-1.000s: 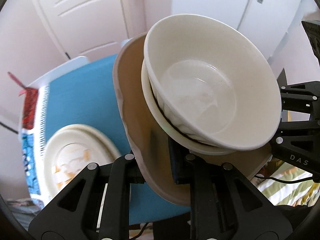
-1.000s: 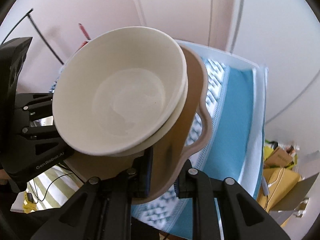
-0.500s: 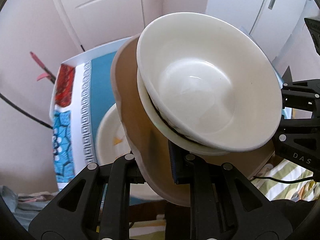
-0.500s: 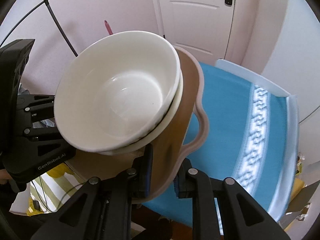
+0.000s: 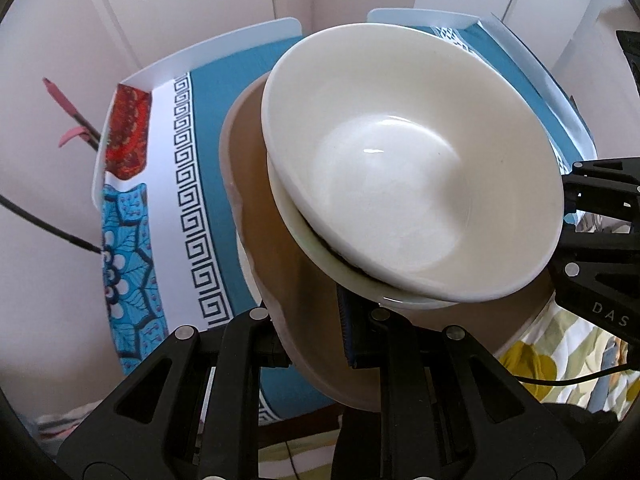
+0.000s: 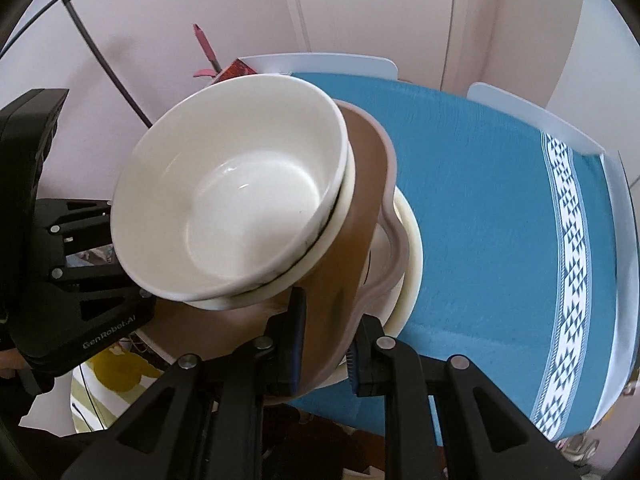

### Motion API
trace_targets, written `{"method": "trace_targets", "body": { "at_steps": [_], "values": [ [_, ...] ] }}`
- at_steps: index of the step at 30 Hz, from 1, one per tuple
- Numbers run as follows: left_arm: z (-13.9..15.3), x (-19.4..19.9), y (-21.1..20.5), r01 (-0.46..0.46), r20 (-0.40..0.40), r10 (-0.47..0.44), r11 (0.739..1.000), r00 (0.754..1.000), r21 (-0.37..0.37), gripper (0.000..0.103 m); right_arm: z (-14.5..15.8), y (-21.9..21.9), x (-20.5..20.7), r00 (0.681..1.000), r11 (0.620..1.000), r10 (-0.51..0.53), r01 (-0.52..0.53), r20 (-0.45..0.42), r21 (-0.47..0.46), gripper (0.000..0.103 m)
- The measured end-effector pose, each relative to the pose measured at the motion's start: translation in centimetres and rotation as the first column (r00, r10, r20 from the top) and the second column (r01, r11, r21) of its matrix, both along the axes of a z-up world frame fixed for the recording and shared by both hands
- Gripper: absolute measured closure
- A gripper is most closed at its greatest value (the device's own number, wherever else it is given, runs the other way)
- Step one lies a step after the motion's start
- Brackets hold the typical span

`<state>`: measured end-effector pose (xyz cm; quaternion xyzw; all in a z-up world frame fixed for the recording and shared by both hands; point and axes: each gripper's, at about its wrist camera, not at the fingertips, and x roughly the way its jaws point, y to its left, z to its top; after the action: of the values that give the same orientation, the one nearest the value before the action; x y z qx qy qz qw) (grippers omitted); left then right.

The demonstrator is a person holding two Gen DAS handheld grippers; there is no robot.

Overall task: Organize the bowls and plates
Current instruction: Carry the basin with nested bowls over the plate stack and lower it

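Two stacked white bowls (image 5: 412, 184) sit on a tan scalloped plate (image 5: 272, 216). My left gripper (image 5: 316, 332) is shut on the plate's near rim. My right gripper (image 6: 326, 332) is shut on the opposite rim of the same plate (image 6: 368, 184), with the bowls (image 6: 240, 200) on it. Both hold the plate tilted above the table. A cream plate (image 6: 410, 256) lies on the table right under the tan plate, mostly hidden by it.
The table has a blue cloth (image 6: 492, 208) with patterned white borders (image 5: 188, 184) and white chair backs beyond it. White doors and pink walls stand behind. A floor stand pole (image 6: 104, 60) is at the left.
Both grippers have carried the tan plate with the bowls forward over the table. It now hangs over the cream plate, which has slipped out of sight in the left view.
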<state>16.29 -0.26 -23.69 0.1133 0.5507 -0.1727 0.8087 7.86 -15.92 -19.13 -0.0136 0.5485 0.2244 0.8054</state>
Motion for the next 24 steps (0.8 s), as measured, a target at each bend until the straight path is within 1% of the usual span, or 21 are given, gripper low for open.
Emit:
{"method": "trace_targets", "body": {
  "at_steps": [11, 14, 18, 19, 24],
  "values": [
    [-1.8, 0.9, -0.7, 0.016, 0.0, -0.016, 1.0, 1.0, -0.023, 0.089, -2.2, -1.0, 1.1, 0.999, 0.999, -0.051, 0.051, -0.01, -0.003, 0.087],
    [-1.9, 1.1, -0.5, 0.01, -0.002, -0.01, 0.999, 1.0, -0.031, 0.089, -2.0, -1.1, 0.9, 0.998, 0.998, -0.058, 0.058, -0.006, 0.009, 0.087],
    [-2.0, 1.0, -0.4, 0.0, -0.002, 0.0, 1.0, 1.0, -0.032, 0.088, -2.0, -0.9, 0.9, 0.999, 0.999, -0.046, 0.046, -0.008, -0.001, 0.087],
    [-2.1, 1.1, -0.4, -0.003, -0.006, 0.003, 1.0, 1.0, -0.03, 0.088, -2.0, -0.9, 1.0, 0.999, 0.999, -0.045, 0.045, -0.01, -0.003, 0.087],
    [-2.3, 1.9, -0.3, -0.017, -0.077, 0.014, 0.999, 0.997, -0.034, 0.088, -2.0, -1.1, 1.5, 0.997, 0.998, -0.059, 0.059, -0.044, 0.009, 0.087]
  ]
}}
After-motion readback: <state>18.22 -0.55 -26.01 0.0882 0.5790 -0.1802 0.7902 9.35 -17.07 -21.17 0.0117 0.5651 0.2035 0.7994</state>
